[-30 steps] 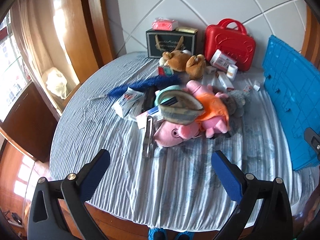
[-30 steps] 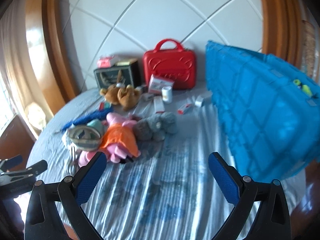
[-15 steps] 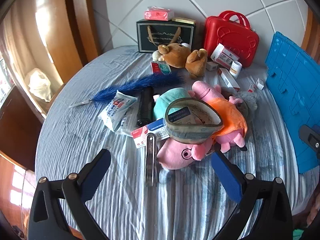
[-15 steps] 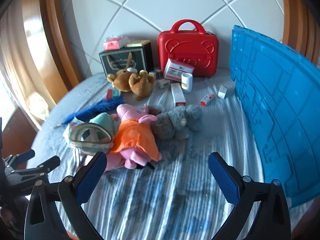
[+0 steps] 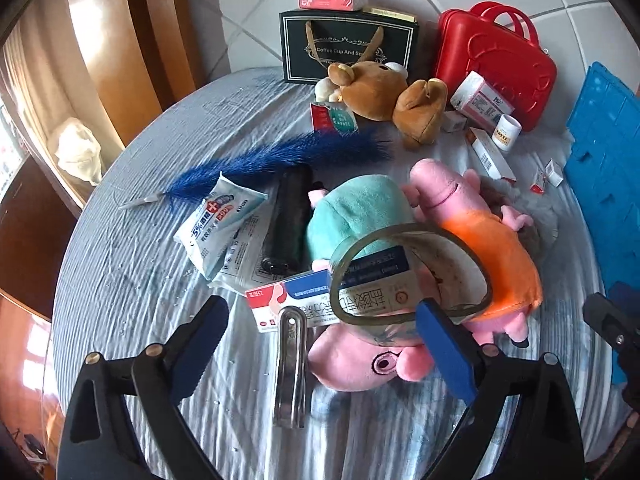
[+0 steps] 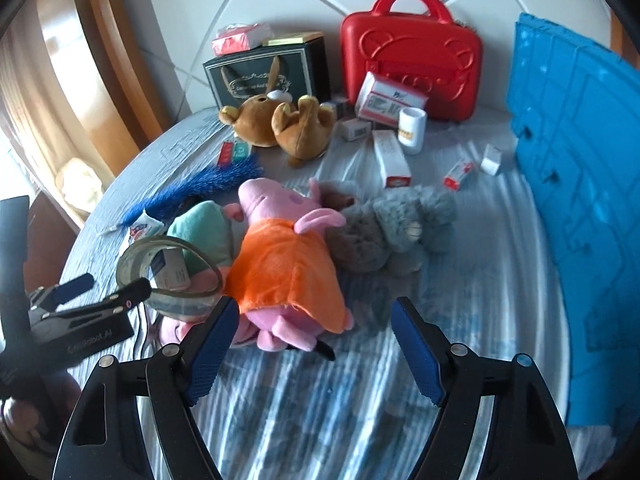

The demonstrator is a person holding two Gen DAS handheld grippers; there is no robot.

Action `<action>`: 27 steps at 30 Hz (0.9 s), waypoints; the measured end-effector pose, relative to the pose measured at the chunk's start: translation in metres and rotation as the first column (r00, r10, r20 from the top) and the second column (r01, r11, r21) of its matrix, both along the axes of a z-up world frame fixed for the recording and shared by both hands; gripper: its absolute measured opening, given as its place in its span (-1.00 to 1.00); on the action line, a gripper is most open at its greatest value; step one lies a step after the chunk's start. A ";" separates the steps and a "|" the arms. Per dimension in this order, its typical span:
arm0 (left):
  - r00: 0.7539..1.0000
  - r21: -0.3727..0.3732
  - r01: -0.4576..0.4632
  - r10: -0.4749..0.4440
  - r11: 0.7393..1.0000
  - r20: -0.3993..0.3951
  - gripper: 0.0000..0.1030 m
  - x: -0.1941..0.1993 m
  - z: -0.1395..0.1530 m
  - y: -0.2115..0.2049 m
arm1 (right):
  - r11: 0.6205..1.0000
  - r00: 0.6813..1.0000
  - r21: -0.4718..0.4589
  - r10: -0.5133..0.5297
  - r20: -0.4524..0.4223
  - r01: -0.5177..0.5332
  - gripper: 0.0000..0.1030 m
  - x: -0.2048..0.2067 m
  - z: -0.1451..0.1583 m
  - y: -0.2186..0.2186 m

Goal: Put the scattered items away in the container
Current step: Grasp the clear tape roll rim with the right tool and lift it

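A pile of items lies mid-table: a pink pig plush in an orange dress (image 5: 484,240) (image 6: 288,264), a second pig plush in teal (image 5: 356,216), a tape roll (image 5: 408,276) (image 6: 168,276), a metal clip (image 5: 292,364), a medicine box (image 5: 292,304), a wipes pack (image 5: 216,220) and a grey plush (image 6: 384,232). The blue crate (image 5: 608,184) (image 6: 580,200) stands at the right. My left gripper (image 5: 324,348) is open, straddling the metal clip and the tape roll. My right gripper (image 6: 314,352) is open just before the orange-dressed pig.
At the back stand a red case (image 6: 408,56), a dark gift bag (image 5: 344,48), a brown bear plush (image 6: 280,124), a white bottle (image 6: 412,128) and small medicine boxes (image 6: 392,156). A blue feather duster (image 5: 280,156) lies left of the pile. The round table's edge (image 5: 68,240) drops off at left.
Both grippers have moved forward toward the pile; the items loom larger. The left gripper now reaches the clip and tape roll. Both stay open.
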State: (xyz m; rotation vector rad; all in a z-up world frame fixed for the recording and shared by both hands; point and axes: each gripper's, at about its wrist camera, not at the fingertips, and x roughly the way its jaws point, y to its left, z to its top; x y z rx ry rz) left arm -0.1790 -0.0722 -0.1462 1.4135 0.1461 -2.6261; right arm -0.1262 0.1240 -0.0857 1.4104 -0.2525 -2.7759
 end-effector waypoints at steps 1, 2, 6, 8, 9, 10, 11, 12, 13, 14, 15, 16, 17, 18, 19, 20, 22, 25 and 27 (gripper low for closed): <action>1.000 0.011 0.003 -0.003 1.000 -0.013 0.84 0.003 0.003 0.000 | 1.000 1.000 -0.004 0.008 0.005 -0.008 0.53 -0.002 -0.002 -0.001; 1.000 0.021 0.005 -0.005 1.000 -0.022 0.84 0.005 0.005 -0.001 | 1.000 1.000 -0.005 0.017 0.009 -0.017 0.53 -0.003 -0.004 -0.001; 1.000 0.034 -0.012 0.013 0.999 -0.016 0.84 -0.006 0.006 0.000 | 0.999 0.999 -0.003 0.038 0.023 -0.038 0.52 -0.007 -0.011 -0.004; 1.000 0.042 -0.019 0.019 0.999 0.011 0.56 -0.013 -0.002 0.001 | 0.999 0.999 -0.003 0.035 0.023 -0.035 0.53 -0.007 -0.011 -0.004; 1.000 0.051 -0.013 0.011 0.999 0.027 0.22 -0.013 -0.005 0.002 | 0.999 0.999 -0.007 0.037 0.023 -0.036 0.53 -0.006 -0.010 -0.005; 0.999 0.056 -0.009 0.007 0.998 0.037 0.06 -0.009 -0.008 0.001 | 0.999 0.999 -0.010 0.040 0.023 -0.040 0.53 -0.005 -0.009 -0.005; 0.999 0.049 -0.010 0.007 0.999 0.044 -0.19 -0.004 -0.010 0.000 | 0.999 0.999 -0.010 0.046 0.022 -0.046 0.53 -0.003 -0.009 -0.006; 0.999 0.036 -0.010 0.008 0.999 0.051 -0.30 0.001 -0.013 -0.001 | 0.999 0.998 -0.008 0.054 0.021 -0.054 0.53 -0.001 -0.008 -0.008; 0.998 0.019 -0.012 0.011 1.000 0.064 -0.36 0.008 -0.017 -0.004 | 0.998 0.998 -0.007 0.062 0.023 -0.061 0.53 0.000 -0.009 -0.009; 0.997 0.005 -0.017 0.017 1.000 0.077 -0.49 0.014 -0.020 -0.008 | 0.997 0.997 -0.010 0.071 0.027 -0.071 0.53 0.001 -0.010 -0.011; 0.996 -0.003 -0.023 0.023 1.000 0.087 -0.53 0.021 -0.024 -0.013 | 0.997 0.996 -0.016 0.081 0.032 -0.080 0.53 0.002 -0.012 -0.014; 0.995 -0.020 -0.035 0.036 0.999 0.097 -0.55 0.027 -0.028 -0.020 | 0.996 0.995 -0.023 0.090 0.037 -0.089 0.53 0.003 -0.015 -0.017; 0.993 -0.049 -0.049 0.054 0.998 0.106 -0.57 0.032 -0.031 -0.025 | 0.995 0.994 -0.030 0.100 0.042 -0.099 0.53 0.004 -0.017 -0.020; 0.991 -0.075 -0.063 0.071 0.995 0.112 -0.59 0.036 -0.033 -0.031 | 0.993 0.993 -0.037 0.112 0.048 -0.110 0.53 0.004 -0.019 -0.023; 0.989 -0.093 -0.079 0.089 0.993 0.116 -0.60 0.040 -0.035 -0.038 | 0.991 0.990 -0.045 0.128 0.054 -0.126 0.53 0.004 -0.022 -0.028; 0.987 -0.105 -0.092 0.104 0.990 0.120 -0.61 0.042 -0.037 -0.043 | 0.989 0.988 -0.050 0.145 0.057 -0.143 0.53 0.005 -0.023 -0.033; 0.985 -0.121 -0.115 0.130 0.986 0.118 -0.65 0.046 -0.038 -0.051 | 0.983 0.982 -0.052 0.177 0.062 -0.174 0.53 0.008 -0.026 -0.043; 0.983 -0.153 -0.148 0.163 0.977 0.086 -0.72 0.057 -0.034 -0.059 | 0.974 0.973 -0.058 0.223 0.066 -0.219 0.53 0.012 -0.030 -0.056; 0.986 -0.131 -0.147 0.156 0.980 0.064 -0.72 0.064 -0.027 -0.061 | 0.966 0.965 -0.061 0.254 0.071 -0.250 0.53 0.016 -0.032 -0.065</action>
